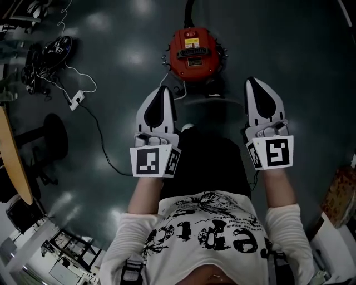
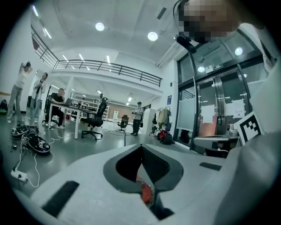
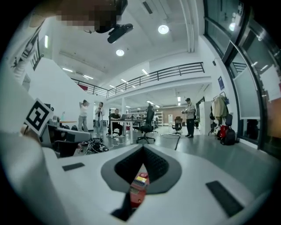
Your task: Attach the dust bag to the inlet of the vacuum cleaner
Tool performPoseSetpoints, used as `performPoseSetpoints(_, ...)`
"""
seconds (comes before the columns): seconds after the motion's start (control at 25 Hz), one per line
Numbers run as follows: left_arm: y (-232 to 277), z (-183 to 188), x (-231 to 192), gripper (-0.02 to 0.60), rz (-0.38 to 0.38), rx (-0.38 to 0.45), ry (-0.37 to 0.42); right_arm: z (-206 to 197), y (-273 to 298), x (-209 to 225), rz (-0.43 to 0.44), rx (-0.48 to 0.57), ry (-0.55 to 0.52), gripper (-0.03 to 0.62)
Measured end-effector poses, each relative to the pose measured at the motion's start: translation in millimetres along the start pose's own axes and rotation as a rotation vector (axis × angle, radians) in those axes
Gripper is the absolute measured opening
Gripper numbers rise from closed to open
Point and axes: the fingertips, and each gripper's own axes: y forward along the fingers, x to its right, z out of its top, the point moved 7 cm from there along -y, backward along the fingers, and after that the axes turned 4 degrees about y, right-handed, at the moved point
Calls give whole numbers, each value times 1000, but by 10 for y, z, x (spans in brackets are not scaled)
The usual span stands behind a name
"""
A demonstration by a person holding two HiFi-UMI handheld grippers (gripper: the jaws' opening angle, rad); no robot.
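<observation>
Head view: vacuum cleaner (image 1: 194, 53) stands on open floor (image 1: 303, 50), hose (image 1: 189, 11) leading to top edge; left gripper (image 1: 165, 89), right gripper (image 1: 253, 82) jaws together, empty.

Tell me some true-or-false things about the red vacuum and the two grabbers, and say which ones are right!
1. The vacuum cleaner is red and stands on the floor. True.
2. The left gripper is holding a dust bag. False: its jaws are together with nothing between them.
3. The right gripper has its jaws together. True.
4. Both grippers are touching the vacuum cleaner. False: both are held clear of it, nearer the person.
5. A white power strip lies on the floor, left of the vacuum cleaner in the head view. True.
</observation>
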Motion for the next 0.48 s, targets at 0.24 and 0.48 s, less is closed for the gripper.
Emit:
performPoseSetpoints(0.24, -492, 1368, 343, 3, -11, -9, 73, 1330, -553, -119, 12, -28, 23, 2)
performPoseSetpoints(0.48, -993, 2180, 717, 3, -9, -4, 30, 2080, -1132, -294, 14, -69, 20, 2)
